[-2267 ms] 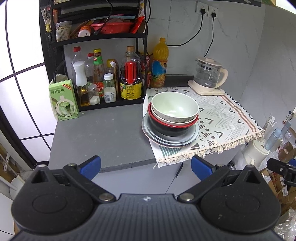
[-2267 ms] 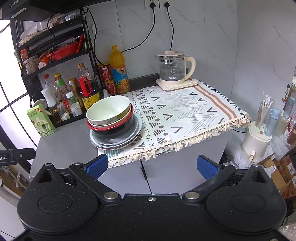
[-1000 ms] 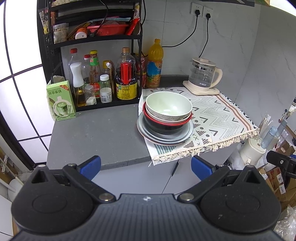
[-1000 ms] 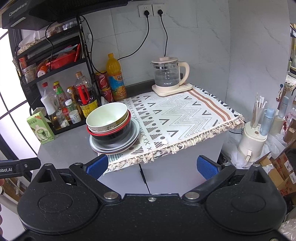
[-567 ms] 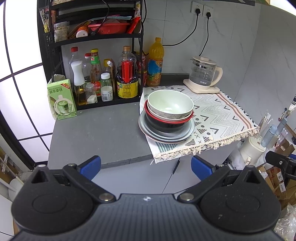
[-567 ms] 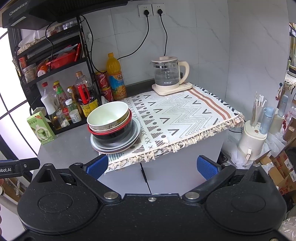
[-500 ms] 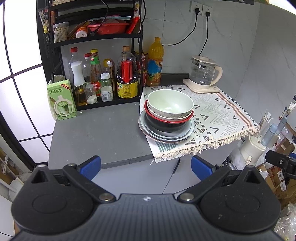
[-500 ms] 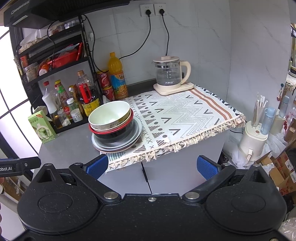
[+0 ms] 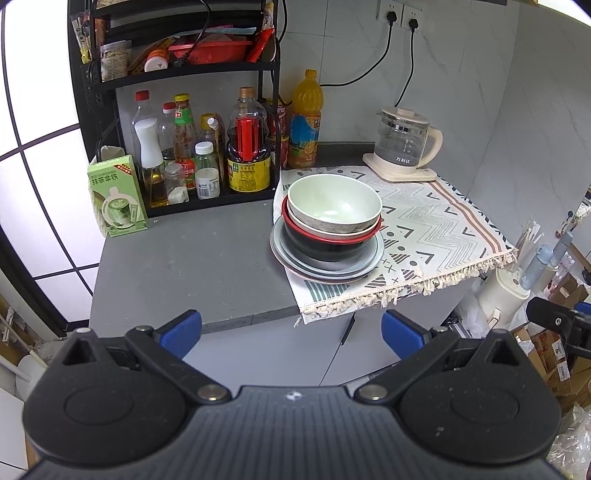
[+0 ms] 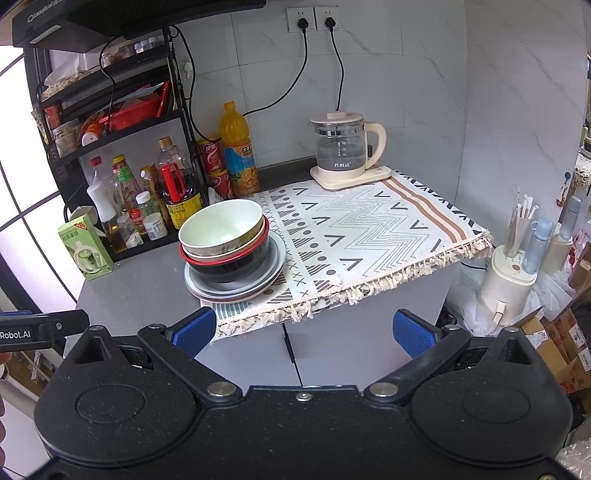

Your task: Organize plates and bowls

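On the patterned cloth (image 9: 436, 218), at its left edge, stands the stack: pale green bowl (image 9: 334, 203) in a red-rimmed black bowl (image 9: 325, 245) on grey plates (image 9: 328, 267). My left gripper (image 9: 291, 332) and right gripper (image 10: 304, 332) are wide open, holding nothing, well apart from it.

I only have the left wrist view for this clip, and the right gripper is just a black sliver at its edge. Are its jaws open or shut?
Observer: Open. In the right wrist view the right gripper has its jaws wide apart with nothing between them.
Reviewer: Is there anything above the rack that my view cuts off?
Observer: Yes, a black range hood sits over the top of the rack.
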The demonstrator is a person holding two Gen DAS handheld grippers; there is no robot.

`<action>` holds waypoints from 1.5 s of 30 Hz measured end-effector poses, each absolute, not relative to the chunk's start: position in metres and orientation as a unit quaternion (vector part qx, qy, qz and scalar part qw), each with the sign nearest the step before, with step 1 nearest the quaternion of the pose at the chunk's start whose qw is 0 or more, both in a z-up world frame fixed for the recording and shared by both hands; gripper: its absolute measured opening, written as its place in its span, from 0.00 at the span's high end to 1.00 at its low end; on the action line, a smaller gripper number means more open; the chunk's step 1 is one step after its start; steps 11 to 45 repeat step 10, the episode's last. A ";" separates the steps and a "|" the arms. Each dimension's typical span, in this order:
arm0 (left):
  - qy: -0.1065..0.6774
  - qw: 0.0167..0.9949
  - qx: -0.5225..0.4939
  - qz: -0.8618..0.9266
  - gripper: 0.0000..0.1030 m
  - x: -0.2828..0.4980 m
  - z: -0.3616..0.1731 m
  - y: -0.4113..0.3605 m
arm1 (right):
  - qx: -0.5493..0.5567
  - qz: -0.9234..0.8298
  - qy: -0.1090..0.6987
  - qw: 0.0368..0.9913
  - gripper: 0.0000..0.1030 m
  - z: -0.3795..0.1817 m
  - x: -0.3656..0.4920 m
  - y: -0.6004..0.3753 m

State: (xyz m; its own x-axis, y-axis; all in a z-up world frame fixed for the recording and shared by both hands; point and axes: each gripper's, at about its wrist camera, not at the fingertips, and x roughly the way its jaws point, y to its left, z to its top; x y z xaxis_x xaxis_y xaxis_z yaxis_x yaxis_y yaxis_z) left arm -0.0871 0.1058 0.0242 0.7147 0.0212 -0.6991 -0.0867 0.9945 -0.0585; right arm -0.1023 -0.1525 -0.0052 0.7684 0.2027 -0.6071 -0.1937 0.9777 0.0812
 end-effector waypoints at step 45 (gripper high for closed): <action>0.383 0.922 -0.043 0.026 0.01 -0.064 0.017 0.092 | 0.009 0.102 0.331 0.938 0.00 -0.012 -0.087 -0.158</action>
